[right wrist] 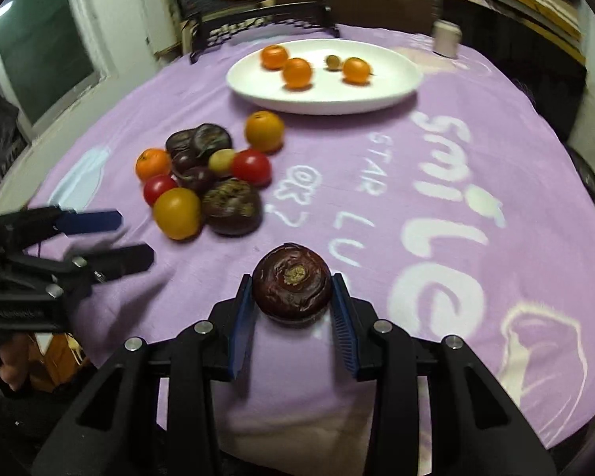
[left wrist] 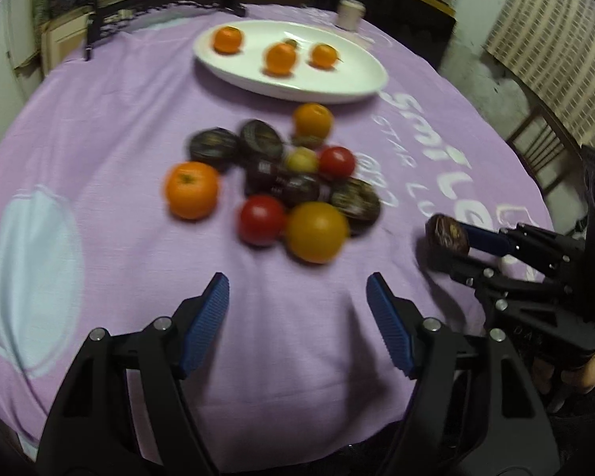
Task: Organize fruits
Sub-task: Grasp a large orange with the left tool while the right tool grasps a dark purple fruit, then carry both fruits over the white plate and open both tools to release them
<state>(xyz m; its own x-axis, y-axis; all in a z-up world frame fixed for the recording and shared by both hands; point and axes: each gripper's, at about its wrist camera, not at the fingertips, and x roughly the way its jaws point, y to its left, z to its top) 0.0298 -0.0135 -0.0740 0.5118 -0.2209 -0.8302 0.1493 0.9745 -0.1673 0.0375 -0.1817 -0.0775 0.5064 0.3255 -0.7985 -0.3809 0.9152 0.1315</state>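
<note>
A pile of fruit lies mid-table: orange fruits [left wrist: 191,189], red ones [left wrist: 261,219], a yellow-orange one [left wrist: 316,231] and several dark purple ones [left wrist: 213,146]. A white oval plate [left wrist: 337,87] at the back holds three orange fruits [left wrist: 280,58] and a small brownish one [right wrist: 333,62]. My right gripper [right wrist: 292,289] is shut on a dark purple fruit [right wrist: 292,282] just above the cloth, right of the pile; it also shows in the left wrist view [left wrist: 446,244]. My left gripper [left wrist: 297,297] is open and empty, in front of the pile.
The table carries a purple cloth [left wrist: 119,127] with white lettering. A small white jar [left wrist: 350,12] stands behind the plate. A dark chair back [left wrist: 158,8] stands at the far edge. A wooden chair [left wrist: 543,146] is at the right.
</note>
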